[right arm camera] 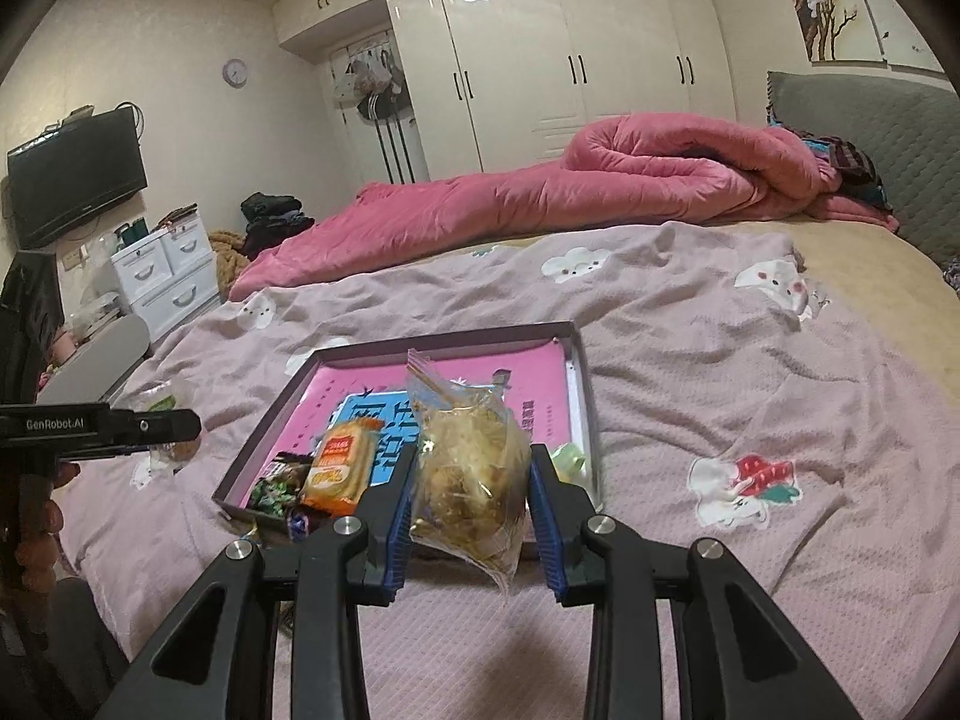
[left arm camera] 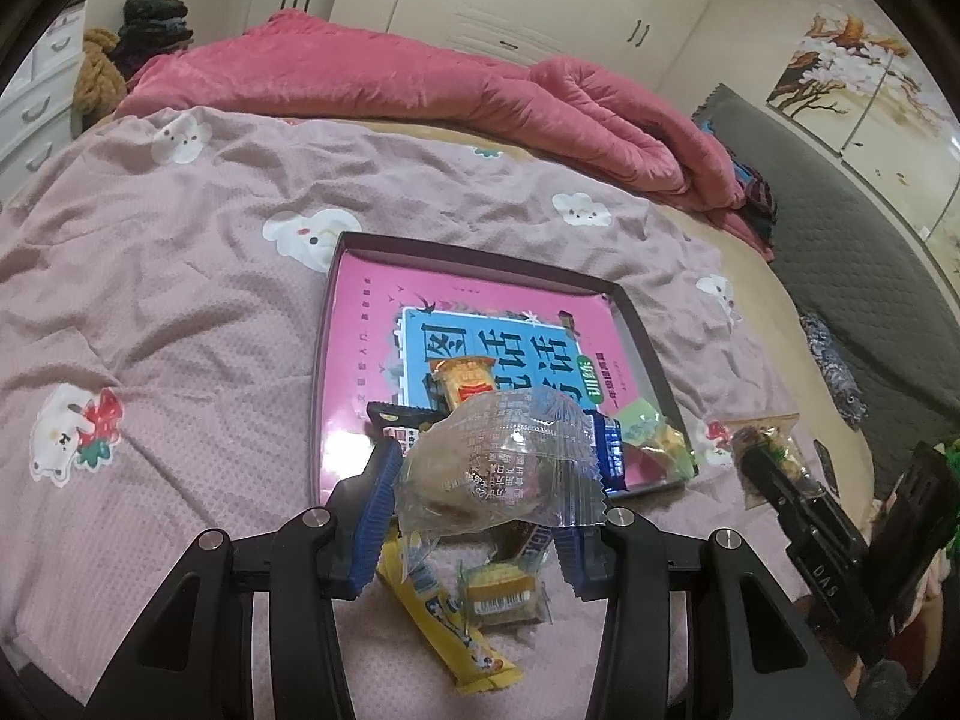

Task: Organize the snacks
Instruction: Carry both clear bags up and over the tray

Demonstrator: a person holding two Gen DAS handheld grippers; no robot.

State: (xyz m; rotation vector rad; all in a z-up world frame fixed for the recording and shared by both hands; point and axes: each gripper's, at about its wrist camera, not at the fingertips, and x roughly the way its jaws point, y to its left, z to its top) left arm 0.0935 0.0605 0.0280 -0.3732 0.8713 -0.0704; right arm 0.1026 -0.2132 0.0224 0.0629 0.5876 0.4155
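The left claw was clamped on a clear-wrapped pastry, held up just short of the near rim of the shallow tray, so the tray lay straight ahead along the fingers. The right claw was likewise closed on a clear bag of brown snack, its long axis upright between the blue pads, with the tray's near edge directly in front and below. Both claws looked about equally near the tray; the move ahead seemed a short forward carry and release.

Inside the tray, over a pink and blue book cover, an orange packet, a dark green-wrapped sweet and a pale green packet crowded the near end, leaving the far half freer. On the bed below the left claw lay a yellow stick packet and a small square cake, not yet collected.
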